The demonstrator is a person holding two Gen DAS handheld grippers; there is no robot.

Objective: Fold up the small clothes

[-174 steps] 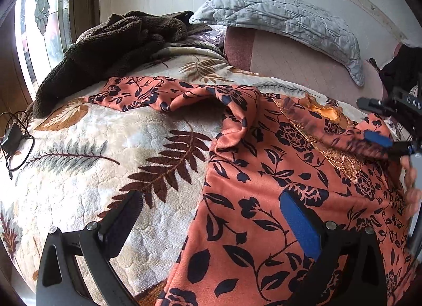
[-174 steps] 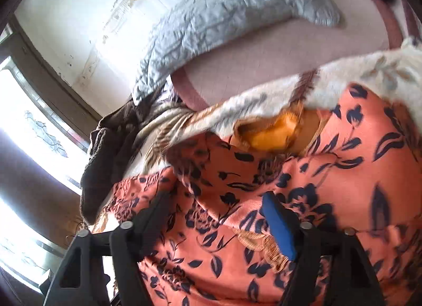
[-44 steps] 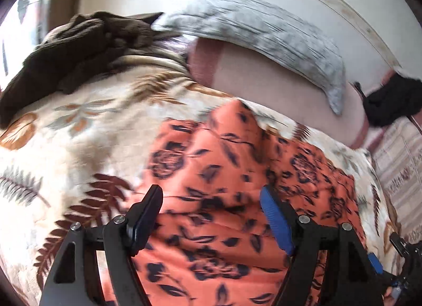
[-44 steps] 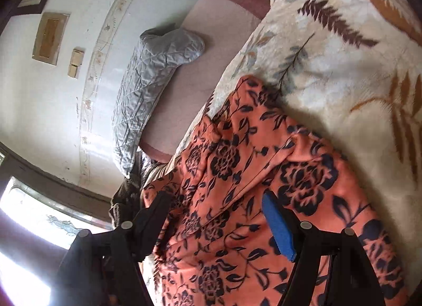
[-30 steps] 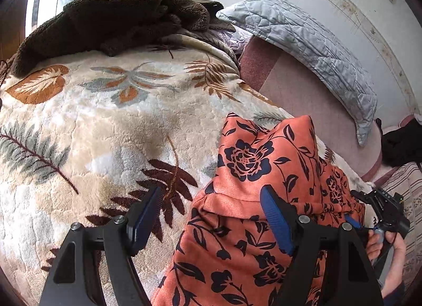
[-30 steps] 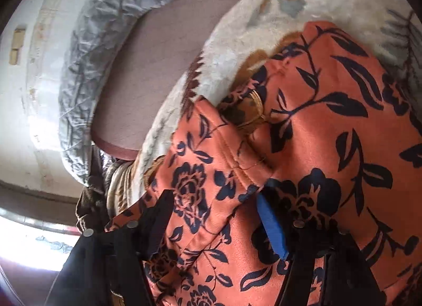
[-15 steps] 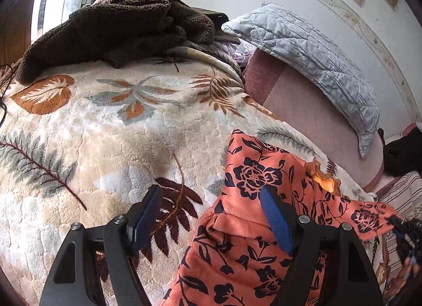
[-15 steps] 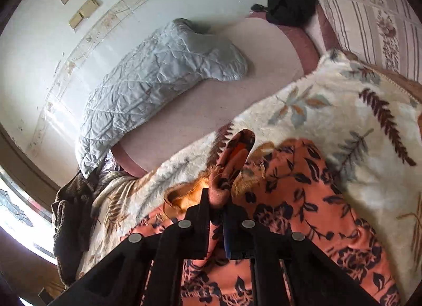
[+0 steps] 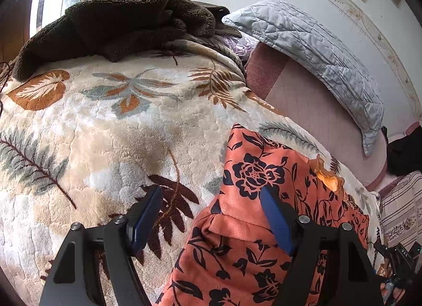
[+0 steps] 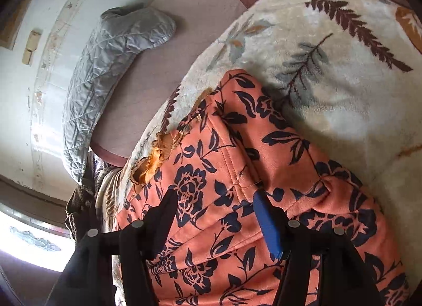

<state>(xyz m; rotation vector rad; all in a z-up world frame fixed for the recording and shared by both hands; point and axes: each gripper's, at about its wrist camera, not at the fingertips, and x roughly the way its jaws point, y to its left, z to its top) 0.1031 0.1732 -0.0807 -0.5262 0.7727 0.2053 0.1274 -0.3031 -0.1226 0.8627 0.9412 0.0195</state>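
The right hand-held gripper (image 10: pixel 211 216) was pinching a flap of the orange flower top (image 10: pixel 263 174) half a second ago. Now it has let go and its jaws are wide apart, holding nothing. The left hand-held gripper (image 9: pixel 208 213) is open too, with nothing in it. The top lies on the leafy blanket (image 9: pixel 105 121) on the bed, with both sleeves tucked in. I think the next fold can start.
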